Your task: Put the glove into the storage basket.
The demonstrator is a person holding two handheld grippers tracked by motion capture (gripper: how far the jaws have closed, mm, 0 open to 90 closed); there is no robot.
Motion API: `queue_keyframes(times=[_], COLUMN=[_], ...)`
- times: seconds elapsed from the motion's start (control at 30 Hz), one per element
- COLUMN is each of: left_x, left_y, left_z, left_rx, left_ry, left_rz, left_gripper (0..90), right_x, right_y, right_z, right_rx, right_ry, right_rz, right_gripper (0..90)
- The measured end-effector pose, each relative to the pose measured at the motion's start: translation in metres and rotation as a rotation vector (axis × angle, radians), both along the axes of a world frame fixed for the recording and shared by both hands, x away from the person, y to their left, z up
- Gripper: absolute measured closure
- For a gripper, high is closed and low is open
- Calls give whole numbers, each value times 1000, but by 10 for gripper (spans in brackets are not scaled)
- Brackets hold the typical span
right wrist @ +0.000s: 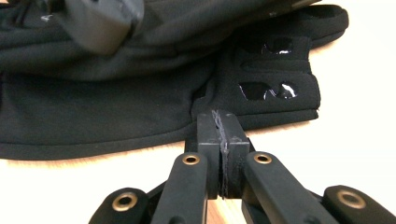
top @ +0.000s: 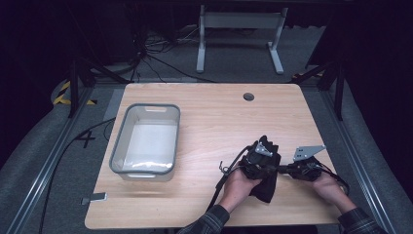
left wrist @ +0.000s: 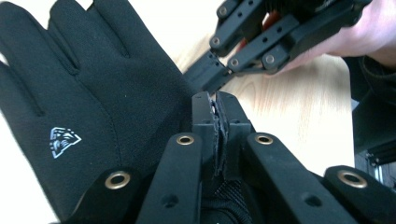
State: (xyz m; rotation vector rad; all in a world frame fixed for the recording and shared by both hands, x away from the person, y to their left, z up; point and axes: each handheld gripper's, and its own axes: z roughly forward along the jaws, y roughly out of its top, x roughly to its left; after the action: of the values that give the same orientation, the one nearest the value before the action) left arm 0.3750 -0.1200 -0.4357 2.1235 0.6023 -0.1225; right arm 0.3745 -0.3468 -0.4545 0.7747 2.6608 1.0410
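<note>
In the high view, your left claw [top: 261, 155] and right claw [top: 286, 168] meet at the lower right of the desk [top: 219, 117], both over a black glove [top: 265, 183]. A grey bin [top: 146, 139] sits well apart at centre left, with nothing dark inside it; nothing stands between. If the glove is bound for the bin, the carry is still to do.

In the left gripper view, your left claw [left wrist: 215, 108] is clenched on black fabric at lower centre, the glove [left wrist: 93, 107] spread across the left.

In the right gripper view, your right claw [right wrist: 219, 122] is clenched at the glove's [right wrist: 140, 116] lower edge at centre; whether it grasps the fabric I cannot tell.
</note>
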Motion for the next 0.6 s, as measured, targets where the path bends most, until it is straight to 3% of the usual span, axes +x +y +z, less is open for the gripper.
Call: queue_keyframes(times=[0.33, 0.43, 0.5, 0.57, 0.6], left_x=[-5, -8, -10, -10, -10], left_y=[-11, -8, -4, 5, 5], left_z=[-19, -10, -2, 8, 8], left_rx=[13, -13, -27, -36, -36], left_ry=[37, 13, -11, -48, -48], left_rz=[-39, -52, -55, -45, -45], left_gripper=[846, 762, 710, 697, 707], right_x=[0, 0, 0, -1, -1], right_y=[-1, -4, -9, -14, -15], right_z=[0, 4, 9, 14, 17], right_rx=[2, 1, 25, 53, 63], right_ry=[2, -10, -19, -29, -34], right_rz=[-2, -11, -25, -36, -40], right_gripper=[898, 898, 898, 898, 897])
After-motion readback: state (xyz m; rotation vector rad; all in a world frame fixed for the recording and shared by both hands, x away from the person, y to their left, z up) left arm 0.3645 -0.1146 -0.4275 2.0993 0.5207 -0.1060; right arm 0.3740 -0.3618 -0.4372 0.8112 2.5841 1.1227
